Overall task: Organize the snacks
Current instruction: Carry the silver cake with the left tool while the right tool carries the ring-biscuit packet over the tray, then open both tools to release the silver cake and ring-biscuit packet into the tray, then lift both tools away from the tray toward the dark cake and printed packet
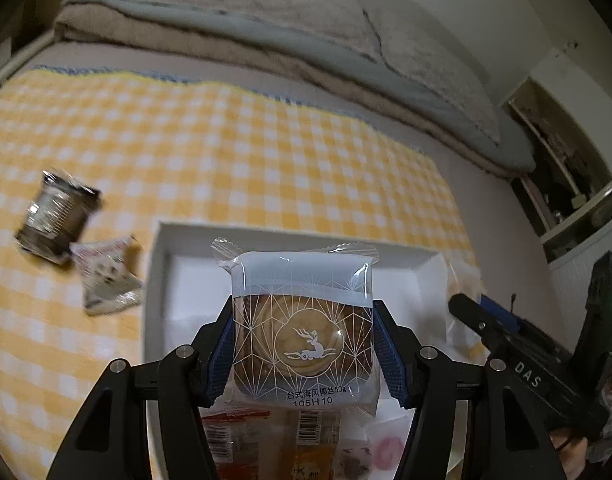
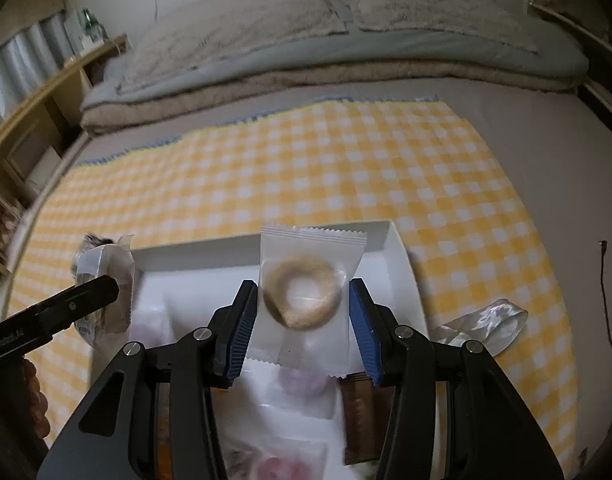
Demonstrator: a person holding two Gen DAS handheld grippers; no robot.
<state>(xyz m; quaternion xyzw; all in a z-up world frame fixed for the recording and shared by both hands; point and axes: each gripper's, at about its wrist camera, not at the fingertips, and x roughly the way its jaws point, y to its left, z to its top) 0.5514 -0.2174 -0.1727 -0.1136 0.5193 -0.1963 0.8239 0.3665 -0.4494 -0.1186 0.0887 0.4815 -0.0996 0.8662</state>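
My left gripper (image 1: 304, 308) is shut on a clear packet holding a round brown pastry with a white deer mark (image 1: 303, 336). It hangs over a white box (image 1: 161, 248). My right gripper (image 2: 301, 284) is shut on a clear packet with a pale ring-shaped biscuit (image 2: 303, 294), above the same box (image 2: 193, 254). One finger of the right gripper (image 1: 472, 312) shows at the right of the left wrist view. A finger of the left gripper (image 2: 93, 290) shows at the left of the right wrist view. Several packets lie in the near part of the box, among them orange ones (image 1: 241, 432) and a brown one (image 2: 360, 412).
The box sits on a yellow checked cloth (image 2: 346, 168) spread over a bed. A dark packet (image 1: 55, 216) and a white packet (image 1: 105, 276) lie on the cloth left of the box. A crumpled clear wrapper (image 2: 486, 324) lies to its right. Folded blankets (image 2: 306, 60) line the back.
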